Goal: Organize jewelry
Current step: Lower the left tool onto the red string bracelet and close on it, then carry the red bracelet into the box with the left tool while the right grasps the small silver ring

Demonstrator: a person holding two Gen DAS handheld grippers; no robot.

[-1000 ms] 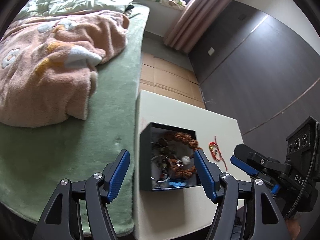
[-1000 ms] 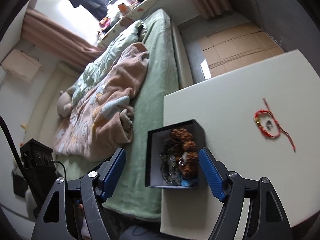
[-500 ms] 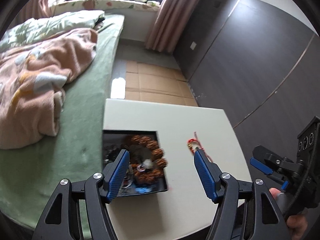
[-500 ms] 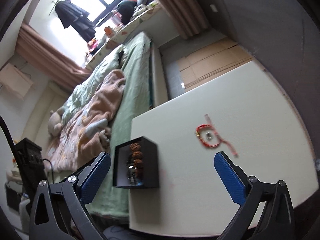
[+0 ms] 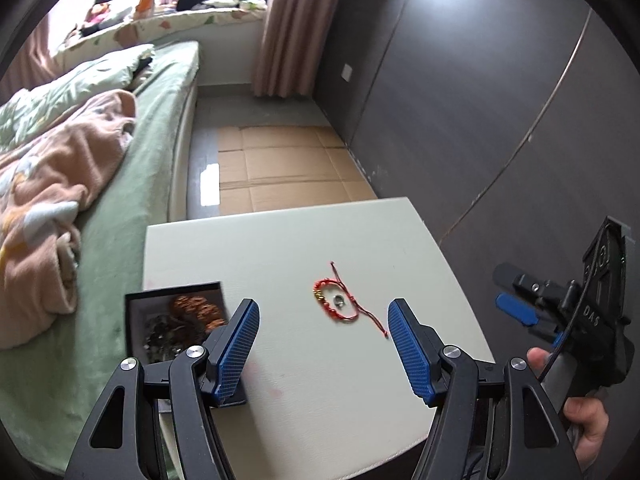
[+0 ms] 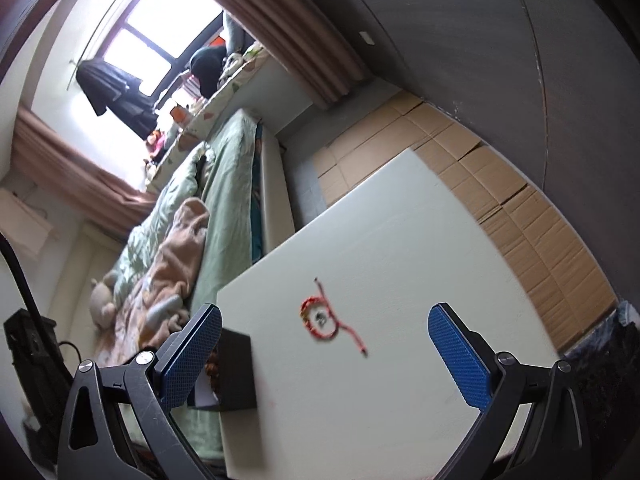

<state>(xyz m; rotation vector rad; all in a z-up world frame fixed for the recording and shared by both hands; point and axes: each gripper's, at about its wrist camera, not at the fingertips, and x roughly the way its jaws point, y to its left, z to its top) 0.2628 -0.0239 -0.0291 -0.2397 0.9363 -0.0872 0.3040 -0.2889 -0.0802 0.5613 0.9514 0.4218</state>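
One bracelet: red cord bracelet (image 5: 335, 305) lies flat near the middle of the white table (image 5: 280, 248), with a small metal ring (image 5: 339, 300) inside its loop and the cord tail running toward the near right.
Open room: bare table surface lies on all sides of the bracelet; the far edge and the right edge of the table are well apart from it.
Left tongs: left gripper (image 5: 322, 346) hangs above the near part of the table, jaws spread, nothing between them; the bracelet is just beyond the gap, a little nearer to the right finger.
Right tongs: right gripper (image 6: 324, 356) has jaws spread very wide and empty; the bracelet (image 6: 320, 318) shows in the gap, ahead of the fingertips.
Box: black box (image 5: 168, 322) with brown beads and other jewelry stands at the left edge of the table, partly behind the left finger, well apart from the bracelet.
Around: green bed (image 5: 160, 120) with a pink blanket (image 5: 60, 184) is beside the table on the left; cardboard (image 5: 280, 168) covers the floor beyond; a dark wall (image 5: 480, 100) is at the right.
Hand: a hand (image 5: 584, 412) holds the right gripper at the right border of the left view.
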